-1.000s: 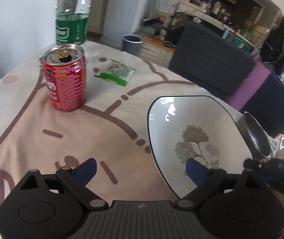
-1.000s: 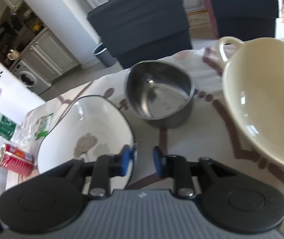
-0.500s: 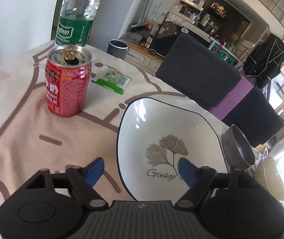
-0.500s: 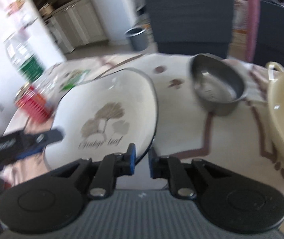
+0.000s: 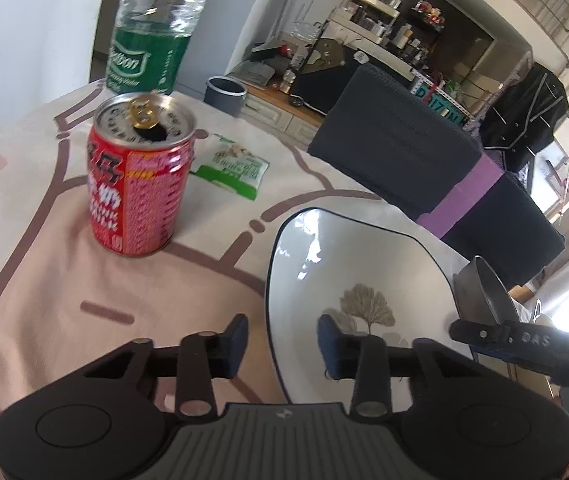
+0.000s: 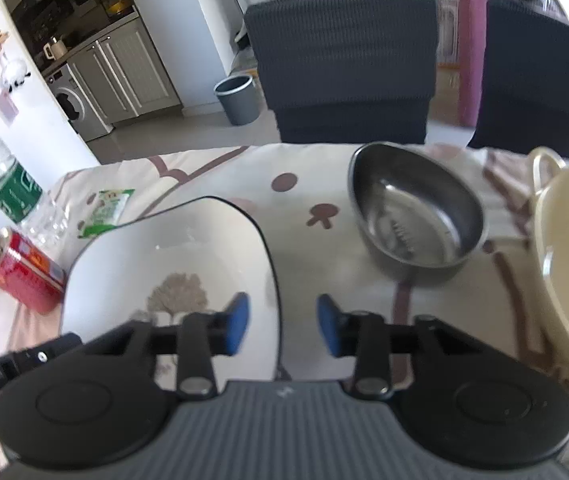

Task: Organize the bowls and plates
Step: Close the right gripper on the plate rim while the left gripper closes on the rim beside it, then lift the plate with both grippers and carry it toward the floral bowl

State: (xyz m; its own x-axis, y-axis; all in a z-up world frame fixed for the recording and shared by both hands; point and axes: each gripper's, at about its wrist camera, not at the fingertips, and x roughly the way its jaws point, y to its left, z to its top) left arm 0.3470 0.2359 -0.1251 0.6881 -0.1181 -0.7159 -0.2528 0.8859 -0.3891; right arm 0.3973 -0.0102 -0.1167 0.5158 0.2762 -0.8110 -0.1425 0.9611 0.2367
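Straddling the white plate (image 5: 356, 280), both tongs' pads flank opposite rims.

The left gripper (image 5: 282, 344) has just been closing, its jaws now astride the white plate's (image 5: 348, 264) left rim, seemingly without pressing it. The right gripper (image 6: 282, 330) has just been opening off the right rim.

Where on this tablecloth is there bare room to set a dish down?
One open patch lies between the white ginkgo plate and the steel bowl. Another lies in front of the red can, left of the plate. It is crowded at the far left, around the can, water bottle and green packet, and at right by the cream bowl.
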